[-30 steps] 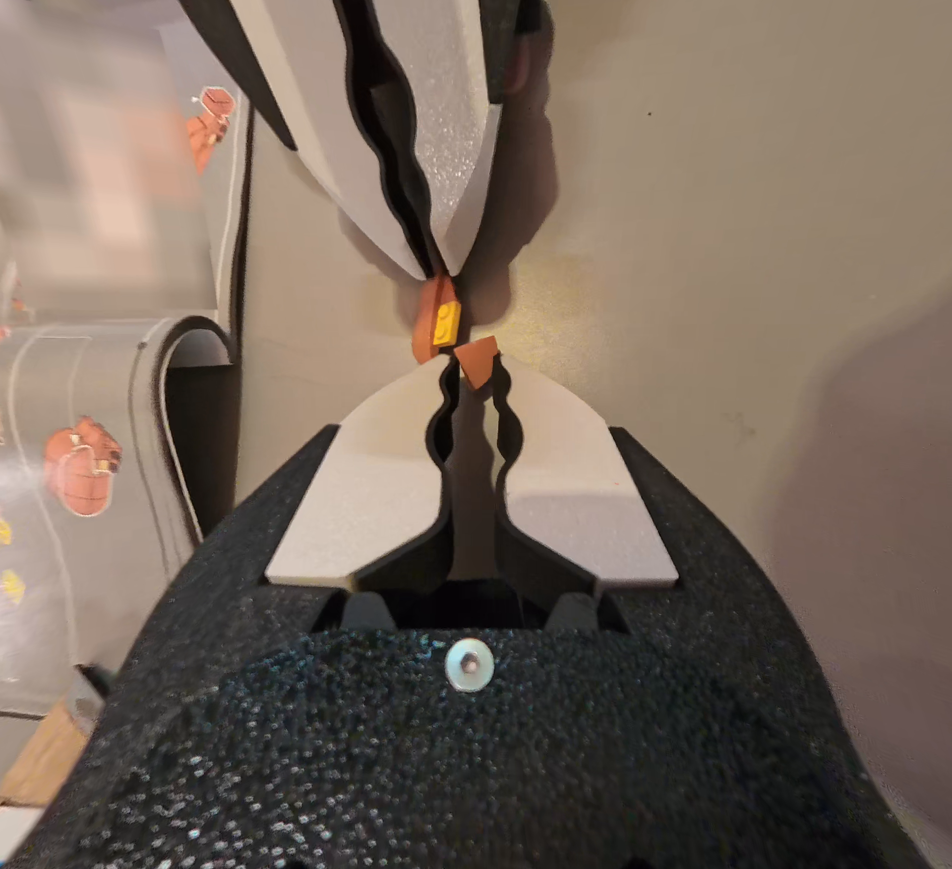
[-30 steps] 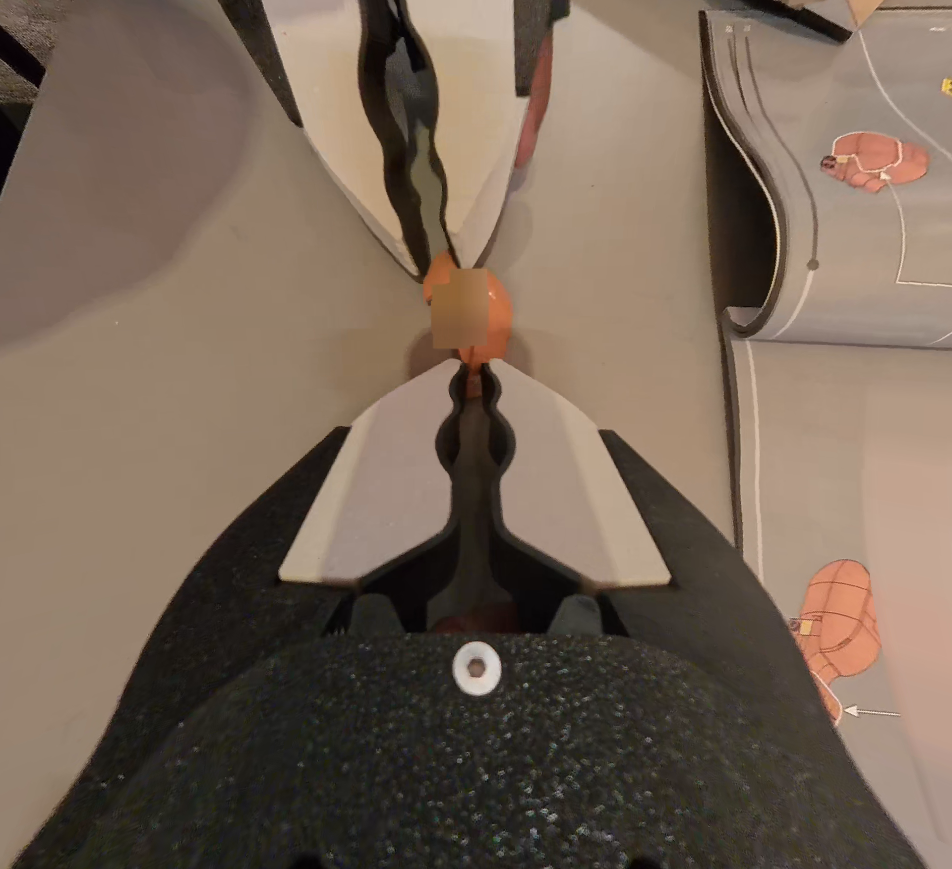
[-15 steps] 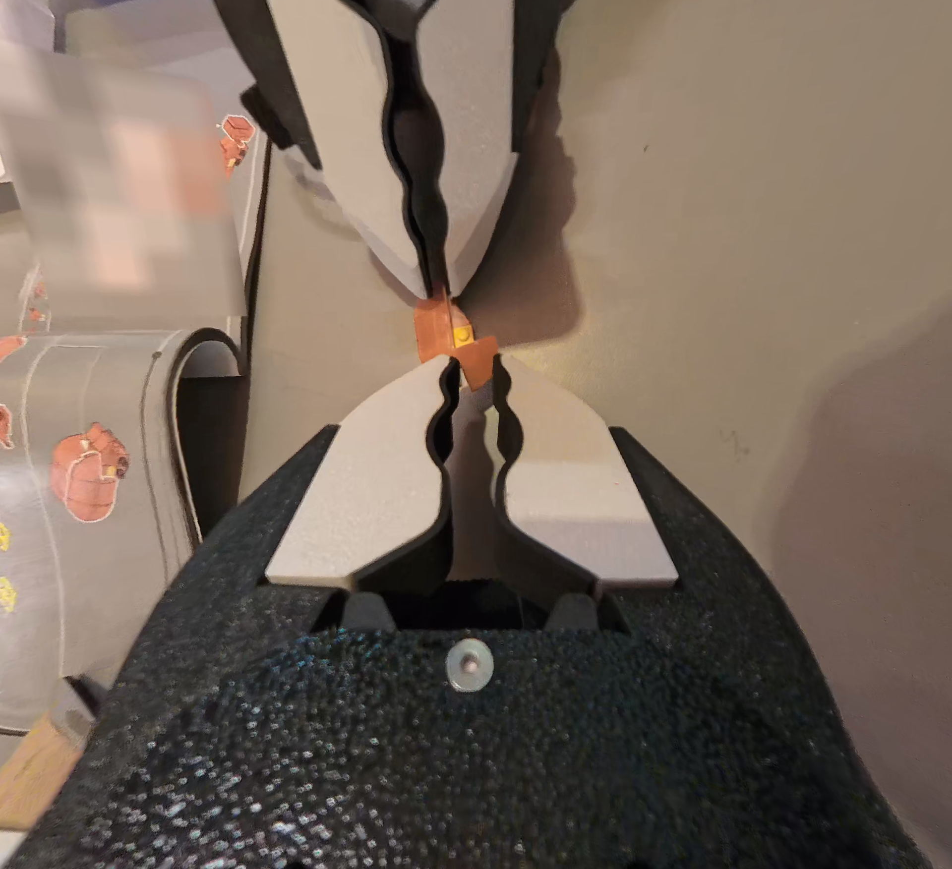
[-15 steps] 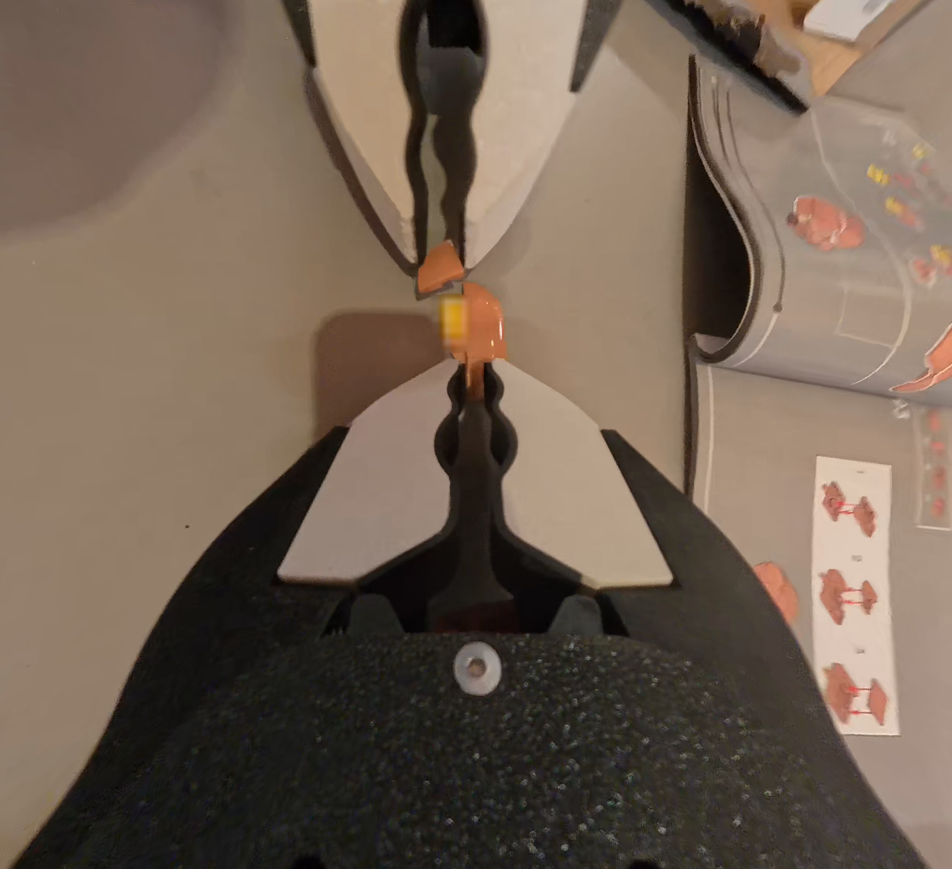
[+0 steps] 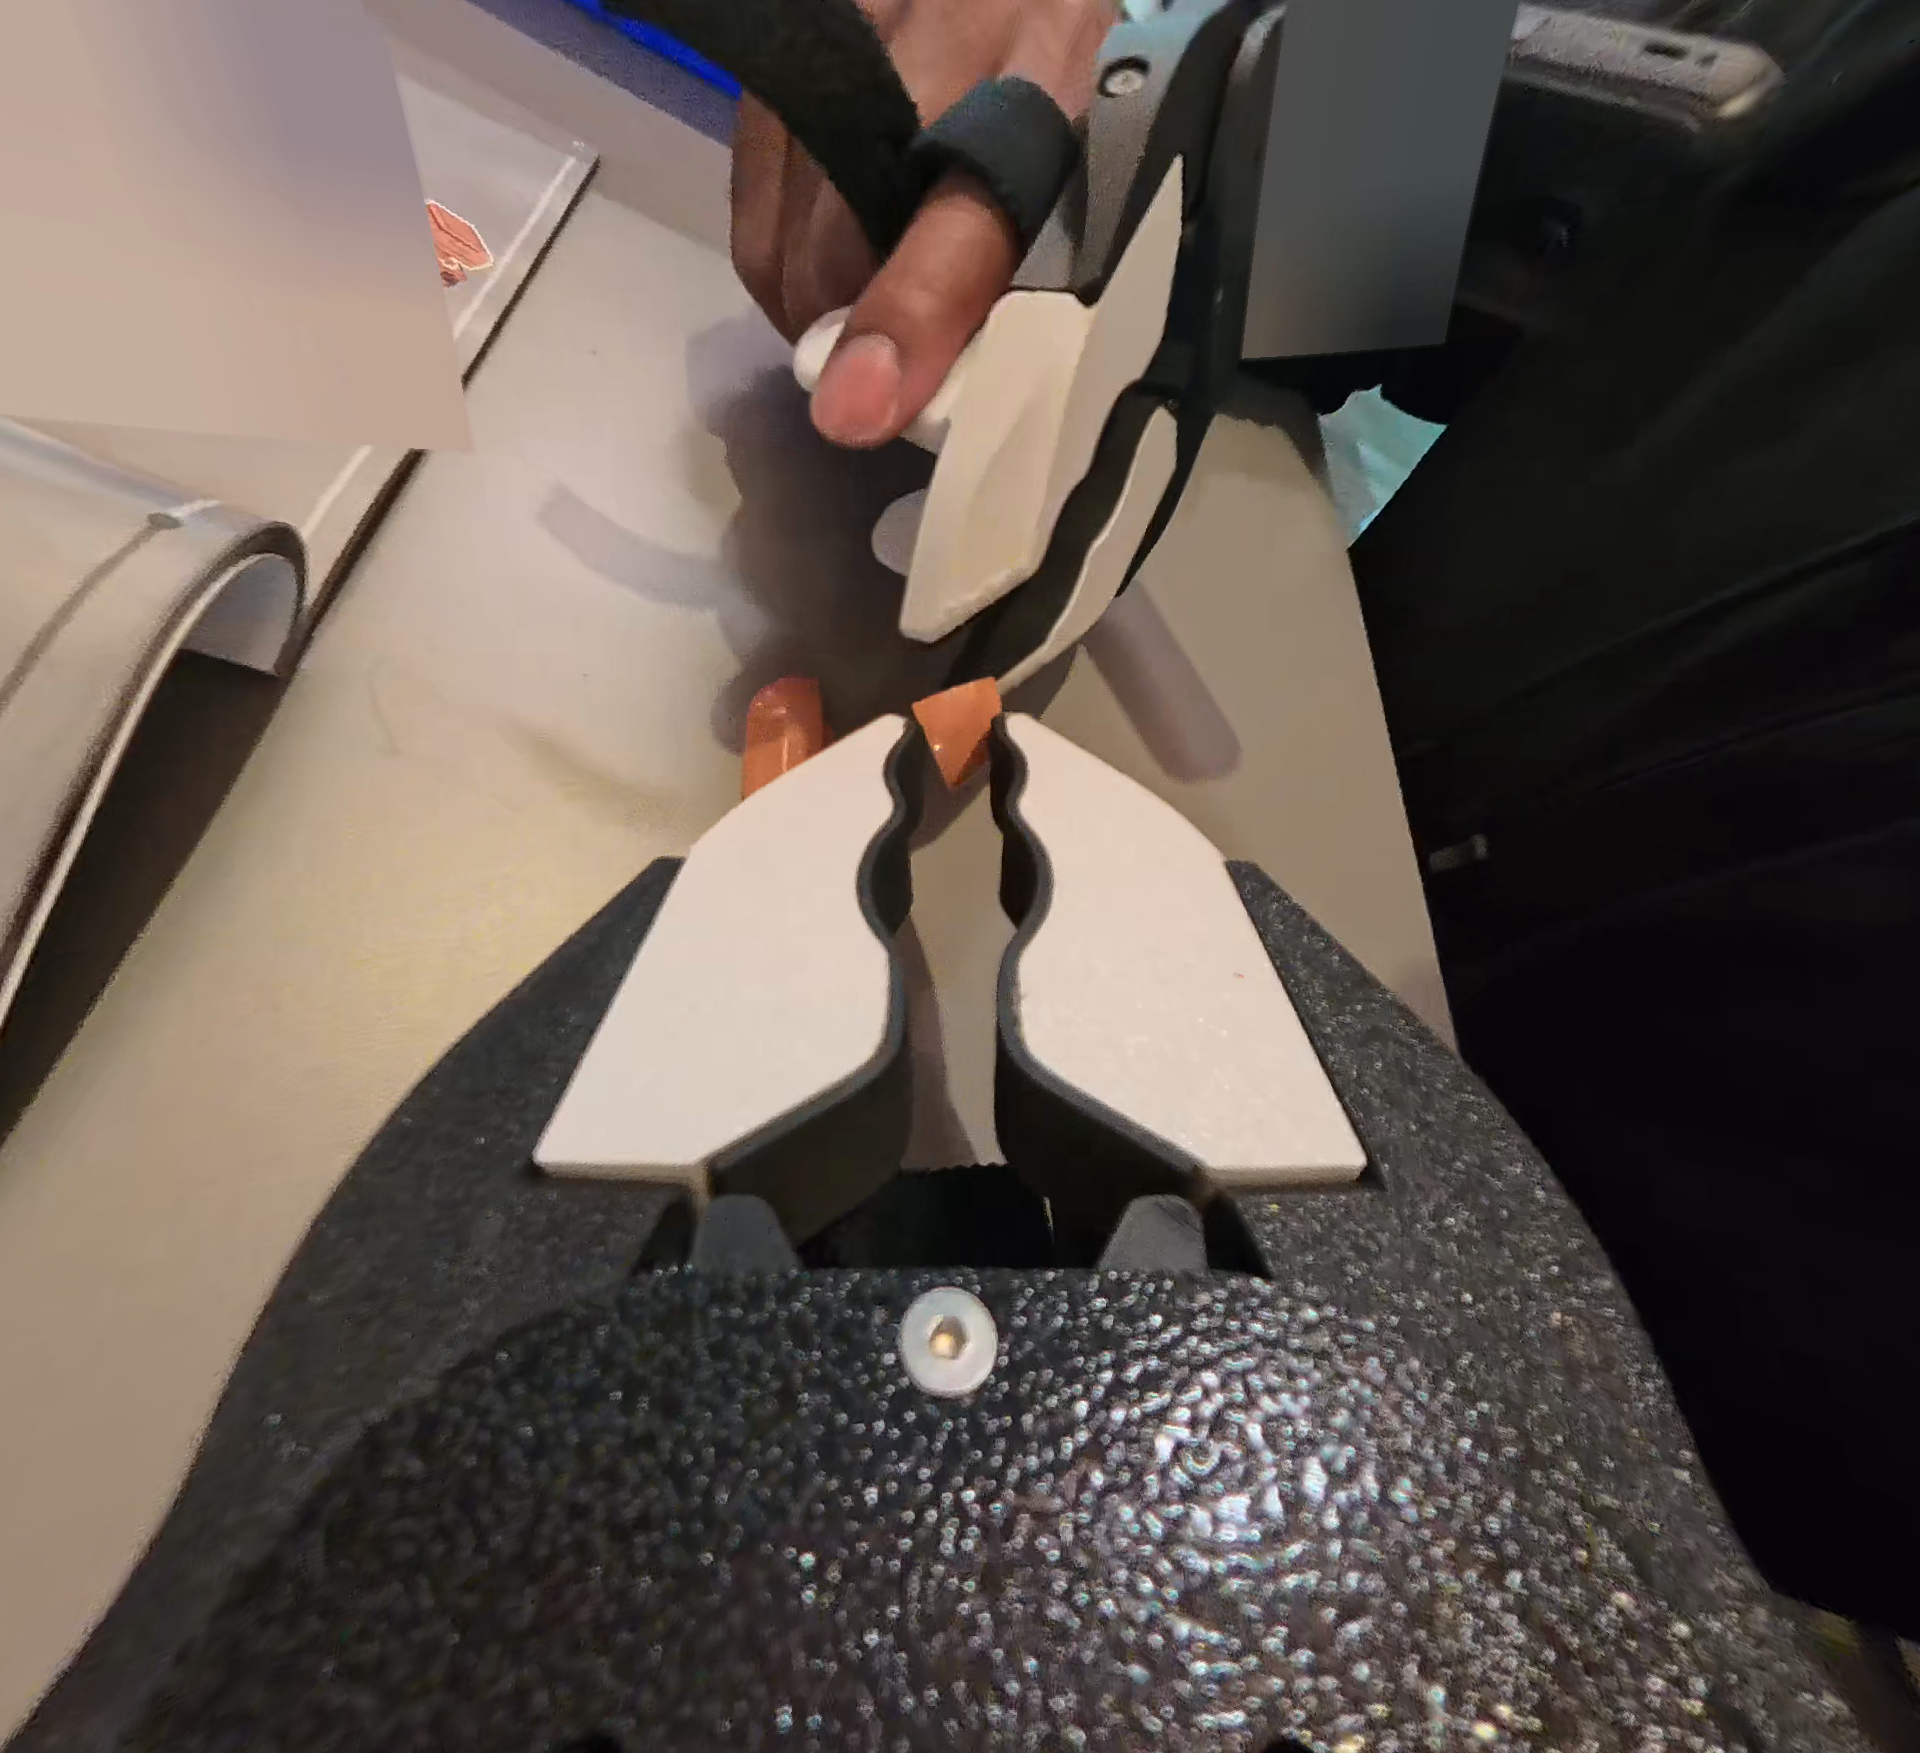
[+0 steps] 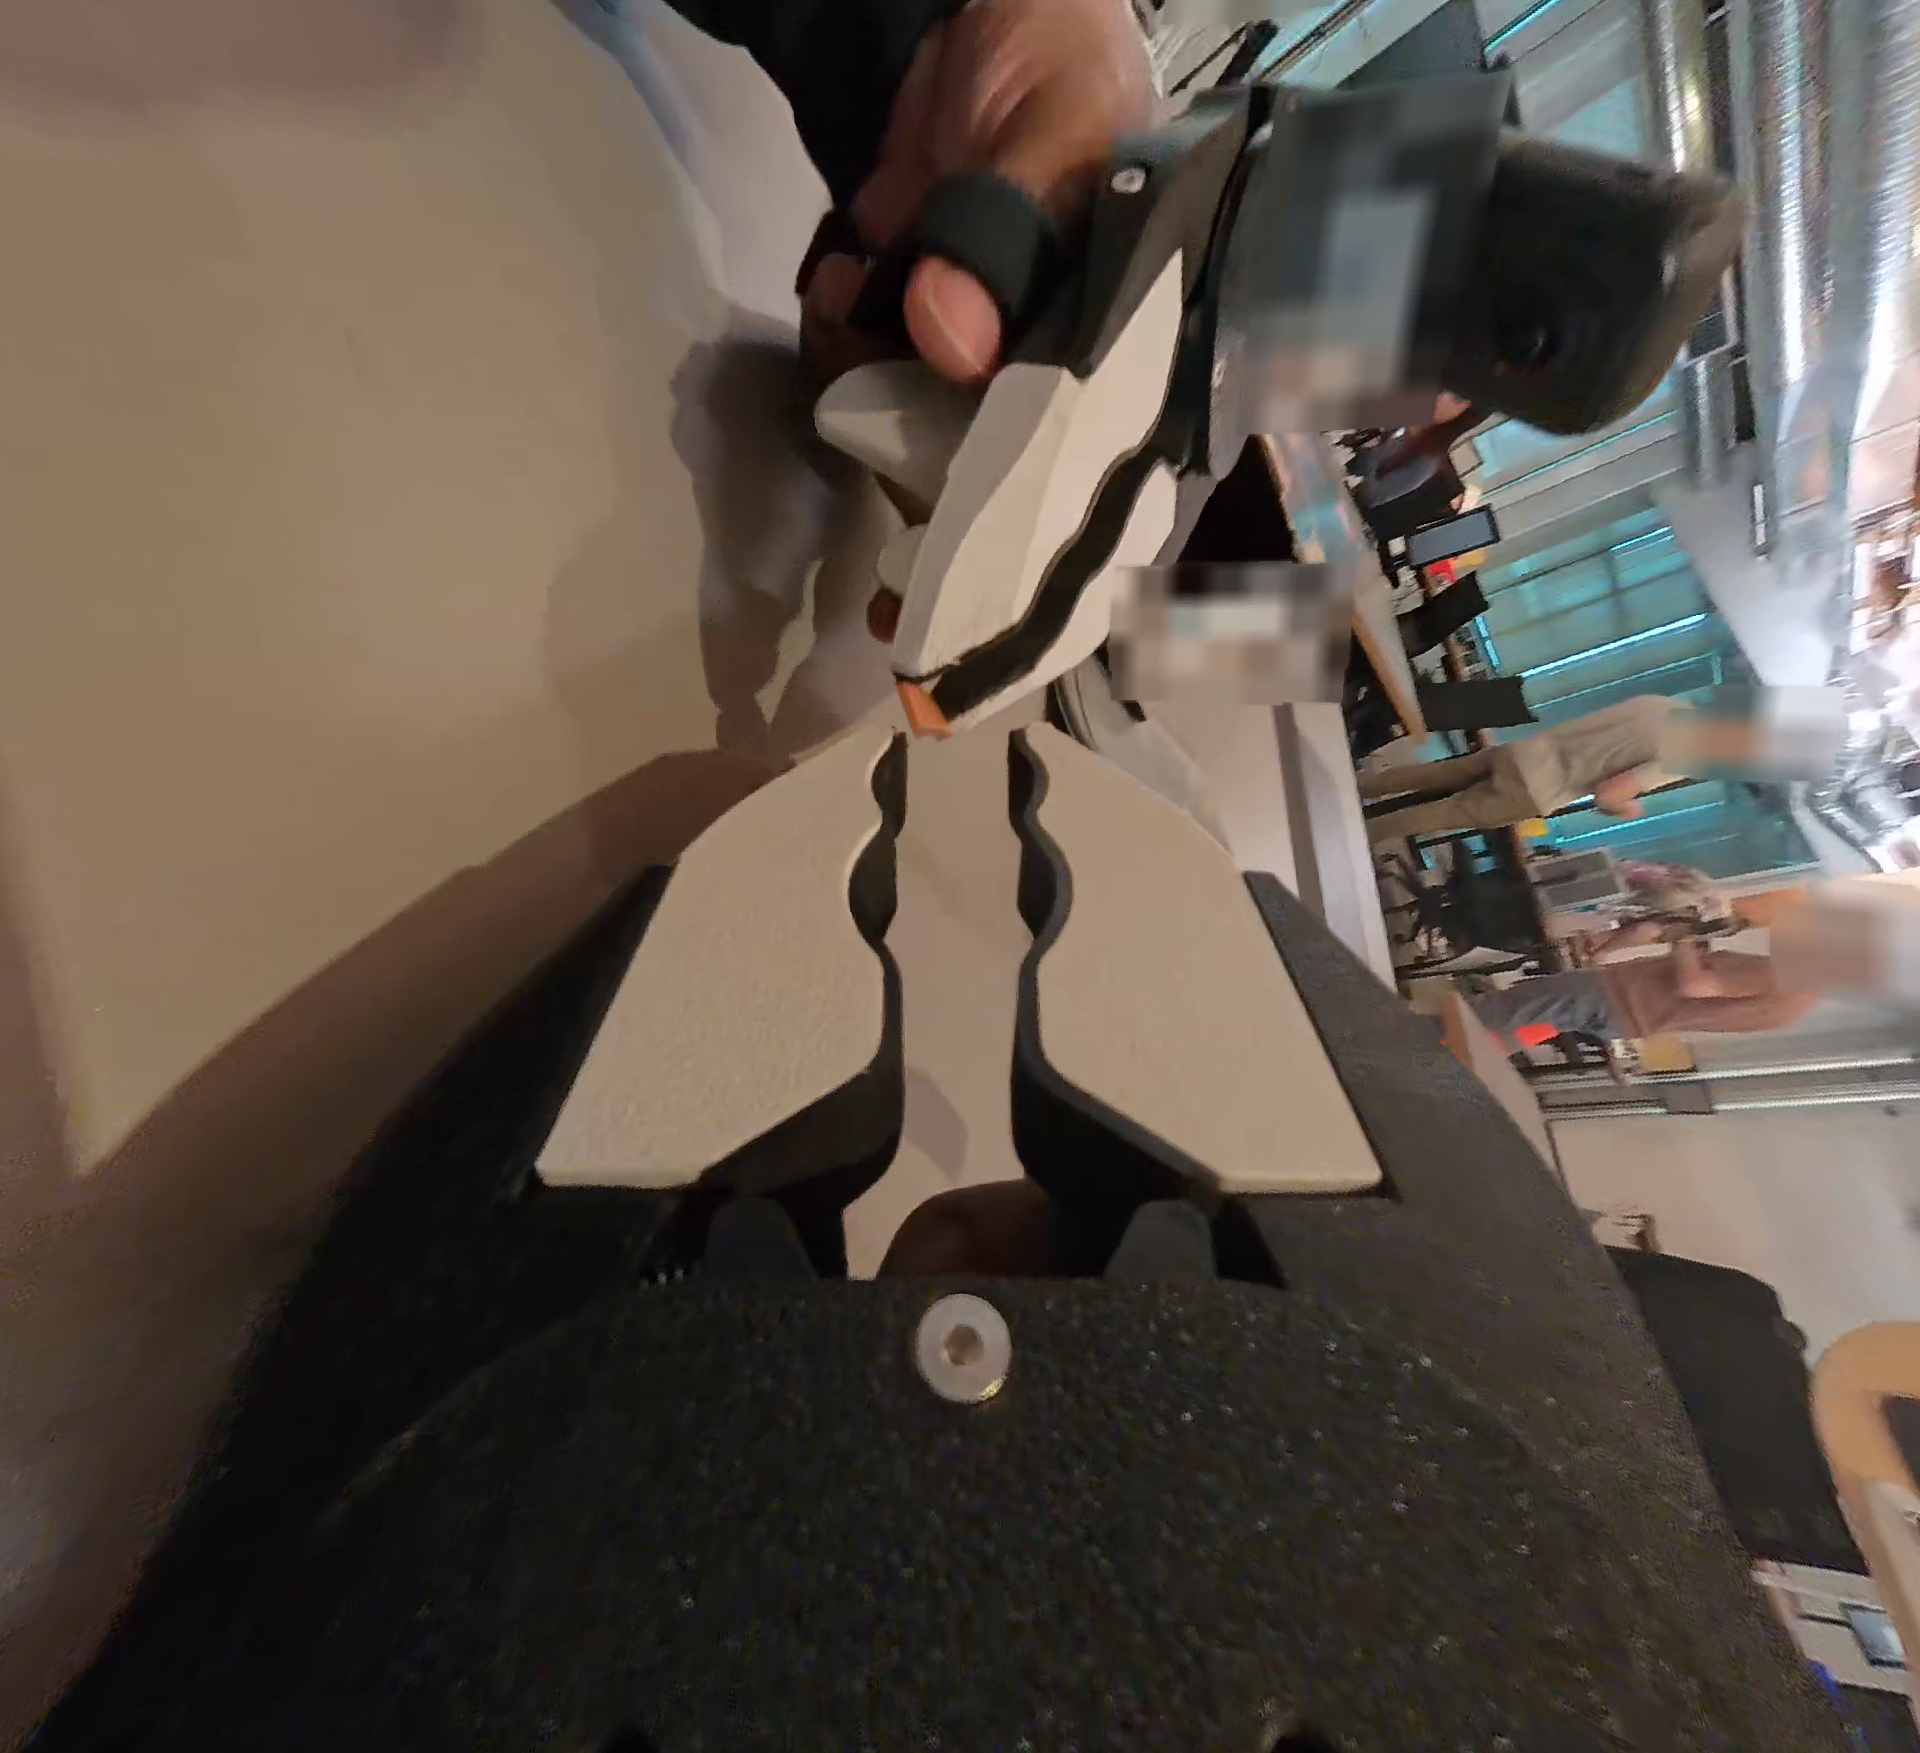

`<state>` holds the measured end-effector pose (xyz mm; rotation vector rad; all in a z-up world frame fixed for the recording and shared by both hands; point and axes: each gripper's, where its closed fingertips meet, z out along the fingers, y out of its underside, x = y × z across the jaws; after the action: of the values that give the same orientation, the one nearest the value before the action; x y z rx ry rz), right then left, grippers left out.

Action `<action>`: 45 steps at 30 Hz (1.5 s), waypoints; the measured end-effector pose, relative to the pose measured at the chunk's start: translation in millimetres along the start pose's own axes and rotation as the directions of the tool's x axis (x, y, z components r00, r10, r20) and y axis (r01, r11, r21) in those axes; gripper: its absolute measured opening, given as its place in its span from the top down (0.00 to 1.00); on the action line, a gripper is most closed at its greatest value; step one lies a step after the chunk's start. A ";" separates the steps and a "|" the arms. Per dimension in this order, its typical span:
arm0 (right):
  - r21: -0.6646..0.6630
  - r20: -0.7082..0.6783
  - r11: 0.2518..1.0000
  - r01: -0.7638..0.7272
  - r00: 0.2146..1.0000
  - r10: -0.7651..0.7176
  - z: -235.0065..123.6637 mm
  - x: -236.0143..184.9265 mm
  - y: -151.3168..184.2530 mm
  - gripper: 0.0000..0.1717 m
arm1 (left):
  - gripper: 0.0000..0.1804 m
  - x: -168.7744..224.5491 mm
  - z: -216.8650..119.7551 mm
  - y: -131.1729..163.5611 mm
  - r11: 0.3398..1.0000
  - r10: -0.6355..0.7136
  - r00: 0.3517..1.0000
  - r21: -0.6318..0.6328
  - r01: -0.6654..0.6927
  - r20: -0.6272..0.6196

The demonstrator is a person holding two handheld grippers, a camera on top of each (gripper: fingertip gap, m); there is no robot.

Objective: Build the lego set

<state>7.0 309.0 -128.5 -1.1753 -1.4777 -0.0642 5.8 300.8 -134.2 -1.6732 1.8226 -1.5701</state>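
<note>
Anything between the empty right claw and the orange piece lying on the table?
Nothing visible. The right claw hangs open near the orange piece, only shadowed table between. The left claw, shut on a small orange wedge, sits close beside it.

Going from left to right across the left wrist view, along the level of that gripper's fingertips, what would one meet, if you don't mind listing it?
Curled grey mat edge → bare beige table → loose orange piece → orange wedge pinched in the left gripper → dark clothing.

The left tool [image 5: 951, 747] pinches a small orange piece [image 5: 956, 735]; another orange piece [image 5: 781, 739] lies beside it.
</note>
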 end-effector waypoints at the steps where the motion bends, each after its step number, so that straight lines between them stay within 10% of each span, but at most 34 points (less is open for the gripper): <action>1: 0.003 -0.003 1.000 0.009 1.000 -0.009 0.6 -0.7 -1.5 0.90 | 0.94 0.3 0.4 0.2 1.000 -0.013 1.000 0.003 0.013 -0.010; 8: -0.039 -0.009 0.999 0.029 1.000 -0.029 4.9 -6.3 2.6 0.97 | 0.93 -4.2 2.7 -0.6 1.000 -0.013 1.000 0.016 0.013 0.008; 13: -0.097 -0.012 0.988 -0.121 0.993 0.120 3.8 1.6 14.5 0.97 | 0.90 -10.2 -3.5 -2.5 0.975 0.220 0.966 -0.030 -0.218 0.136; 20: -0.115 0.031 0.943 -0.311 0.948 0.317 3.9 3.0 17.5 0.97 | 0.92 -20.3 -13.2 -7.2 0.642 0.759 0.539 -0.281 -0.713 0.365; 28: -0.092 0.048 0.929 -0.358 0.930 0.364 5.2 2.7 11.0 0.97 | 0.95 -17.0 -4.6 -9.3 0.508 0.843 0.381 -0.330 -0.796 0.380; 45: -0.386 0.285 0.801 -0.457 0.767 0.575 -2.0 -30.6 49.2 0.84 | 0.97 -16.4 -2.4 11.9 0.445 0.893 0.369 -0.383 -0.809 0.257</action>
<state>35.5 313.3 -178.8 -1.9072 -1.4502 0.3709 2.4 312.8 -150.3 -0.6757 2.0610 -0.4974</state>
